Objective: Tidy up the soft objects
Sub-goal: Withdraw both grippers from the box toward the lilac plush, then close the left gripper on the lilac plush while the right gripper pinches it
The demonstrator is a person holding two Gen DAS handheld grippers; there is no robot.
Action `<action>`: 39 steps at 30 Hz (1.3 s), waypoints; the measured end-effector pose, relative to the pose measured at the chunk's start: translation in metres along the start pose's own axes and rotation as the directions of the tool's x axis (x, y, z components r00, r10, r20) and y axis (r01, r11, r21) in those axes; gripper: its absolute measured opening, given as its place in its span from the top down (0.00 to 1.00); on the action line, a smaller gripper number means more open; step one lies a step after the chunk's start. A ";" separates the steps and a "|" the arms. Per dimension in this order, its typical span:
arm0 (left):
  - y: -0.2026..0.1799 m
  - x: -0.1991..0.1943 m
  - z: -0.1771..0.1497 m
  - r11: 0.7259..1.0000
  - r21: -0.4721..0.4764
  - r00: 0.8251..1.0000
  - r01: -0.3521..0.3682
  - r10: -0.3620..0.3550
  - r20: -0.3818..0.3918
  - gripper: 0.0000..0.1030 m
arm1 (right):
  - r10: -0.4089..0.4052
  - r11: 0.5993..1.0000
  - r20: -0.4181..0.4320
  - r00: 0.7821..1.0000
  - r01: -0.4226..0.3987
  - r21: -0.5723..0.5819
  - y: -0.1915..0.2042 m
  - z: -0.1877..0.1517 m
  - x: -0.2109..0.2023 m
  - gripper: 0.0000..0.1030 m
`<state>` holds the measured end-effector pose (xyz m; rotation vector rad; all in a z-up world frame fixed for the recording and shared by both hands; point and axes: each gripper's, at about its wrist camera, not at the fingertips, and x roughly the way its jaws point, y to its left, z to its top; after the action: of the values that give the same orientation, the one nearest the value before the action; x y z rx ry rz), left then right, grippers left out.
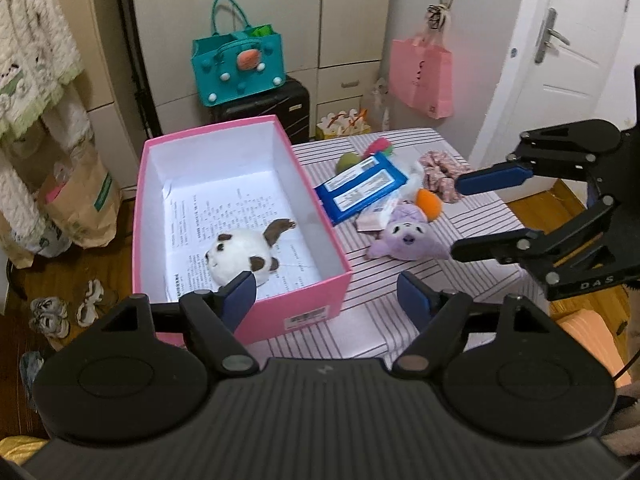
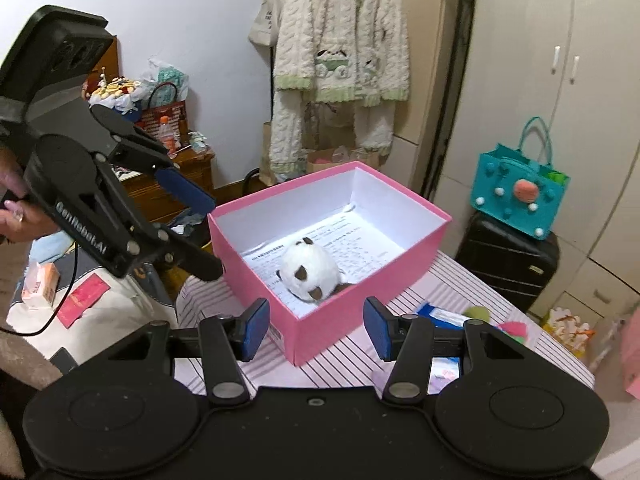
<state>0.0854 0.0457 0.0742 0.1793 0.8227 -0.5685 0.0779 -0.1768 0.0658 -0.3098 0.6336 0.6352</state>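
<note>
I see the pink box [image 1: 240, 320] standing at the left edge of the striped tabletop [image 1: 400, 280], and the white-and-brown plush [image 1: 240, 258] lies inside it on printed paper, toward the near wall. My left gripper [image 1: 326, 294] hangs over the box's near right corner with its fingers spread wide and nothing between them. My right gripper [image 1: 456, 216] is also spread wide and empty, just above the purple plush [image 1: 404, 238], which lies mid-table beside the blue packet [image 1: 360, 188], an orange plush [image 1: 428, 202] and a floral scrunchie [image 1: 440, 172].
</note>
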 end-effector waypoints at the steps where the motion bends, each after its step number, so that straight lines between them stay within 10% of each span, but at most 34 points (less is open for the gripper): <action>1: -0.004 -0.001 0.000 1.000 0.010 1.000 0.006 -0.006 0.004 0.25 | -0.011 1.000 0.002 1.000 0.011 0.004 0.001 -0.003 -0.006 0.44; 15: -0.047 0.031 0.000 0.984 0.110 0.990 0.140 -0.140 -0.009 0.23 | -0.115 0.988 -0.038 0.993 0.119 0.101 -0.007 -0.066 -0.033 0.35; 31: -0.085 0.118 0.008 0.958 0.215 0.981 0.191 -0.194 -0.009 0.23 | -0.128 0.971 -0.097 0.987 0.144 0.191 -0.054 -0.129 0.031 0.31; 39: -0.089 0.180 0.013 0.972 0.123 0.979 0.200 -0.194 -0.063 0.23 | -0.152 0.967 -0.057 0.987 0.160 0.196 -0.067 -0.150 0.067 0.28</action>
<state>0.1432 -0.1072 -0.0437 0.2321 0.8588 -0.8079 0.0947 -0.2661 -0.0866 -0.1832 0.6998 0.4108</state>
